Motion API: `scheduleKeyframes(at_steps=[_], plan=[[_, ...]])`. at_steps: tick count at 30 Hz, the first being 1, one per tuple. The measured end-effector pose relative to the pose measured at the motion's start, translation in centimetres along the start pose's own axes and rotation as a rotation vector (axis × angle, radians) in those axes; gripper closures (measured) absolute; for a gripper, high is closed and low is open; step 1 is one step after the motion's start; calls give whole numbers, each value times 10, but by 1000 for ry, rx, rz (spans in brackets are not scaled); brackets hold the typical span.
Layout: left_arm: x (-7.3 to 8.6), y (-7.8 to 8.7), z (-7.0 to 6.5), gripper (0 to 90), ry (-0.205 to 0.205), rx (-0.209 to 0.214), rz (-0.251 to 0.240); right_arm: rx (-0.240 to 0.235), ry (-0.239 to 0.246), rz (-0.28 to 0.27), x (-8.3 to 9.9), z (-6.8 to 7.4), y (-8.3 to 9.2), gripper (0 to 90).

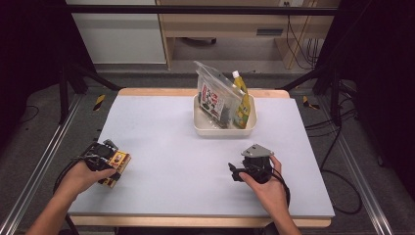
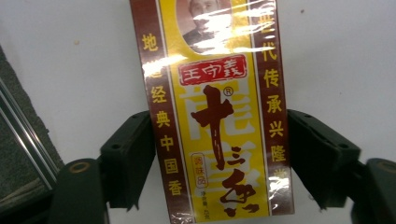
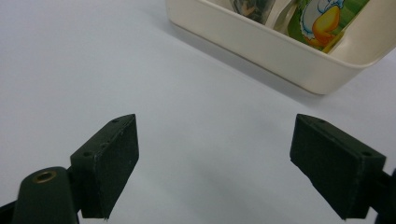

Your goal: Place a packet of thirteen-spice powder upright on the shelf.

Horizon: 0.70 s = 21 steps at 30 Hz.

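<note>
Grasping step in hand: left gripper straddles yellow-and-maroon film-wrapped spice box lying flat on pale grey table mat, near left front edge. Jaws flank both long sides; contact looks made, grip not confirmed. Right gripper idle, jaws spread wide, nothing between. Cream plastic bin at mat's far side holds pouches. Next, by judgement: firm squeeze, straight lift, carry toward bin.
</note>
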<state>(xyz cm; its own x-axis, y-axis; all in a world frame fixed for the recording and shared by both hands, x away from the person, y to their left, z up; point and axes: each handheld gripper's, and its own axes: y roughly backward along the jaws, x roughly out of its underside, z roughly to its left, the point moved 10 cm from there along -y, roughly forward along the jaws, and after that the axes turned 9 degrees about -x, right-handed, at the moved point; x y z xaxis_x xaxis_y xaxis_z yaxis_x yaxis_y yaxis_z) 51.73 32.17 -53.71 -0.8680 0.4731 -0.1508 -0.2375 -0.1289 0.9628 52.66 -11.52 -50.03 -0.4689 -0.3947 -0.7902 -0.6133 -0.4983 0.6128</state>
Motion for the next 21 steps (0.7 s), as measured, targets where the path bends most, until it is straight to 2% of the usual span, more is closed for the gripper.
scheduleKeyframes(at_steps=[4,8,10,13,16,21], plan=[[-2,1,-1,302,0,9,-13,2,-1,-7,-1,-1,1,159],[-5,7,-4,313,-37,-11,-42,5,-1,-16,-2,-1,2,159],[-9,12,-8,315,-44,-14,-68,9,-3,-18,-3,-1,2,159],[-19,23,-15,315,-82,-29,-114,7,-5,-27,-4,-2,3,159],[-35,38,-27,315,-122,-39,-173,2,-20,-30,-4,-3,3,174],[-63,61,-57,316,-211,-39,-262,4,-37,-50,-6,-8,6,199]])
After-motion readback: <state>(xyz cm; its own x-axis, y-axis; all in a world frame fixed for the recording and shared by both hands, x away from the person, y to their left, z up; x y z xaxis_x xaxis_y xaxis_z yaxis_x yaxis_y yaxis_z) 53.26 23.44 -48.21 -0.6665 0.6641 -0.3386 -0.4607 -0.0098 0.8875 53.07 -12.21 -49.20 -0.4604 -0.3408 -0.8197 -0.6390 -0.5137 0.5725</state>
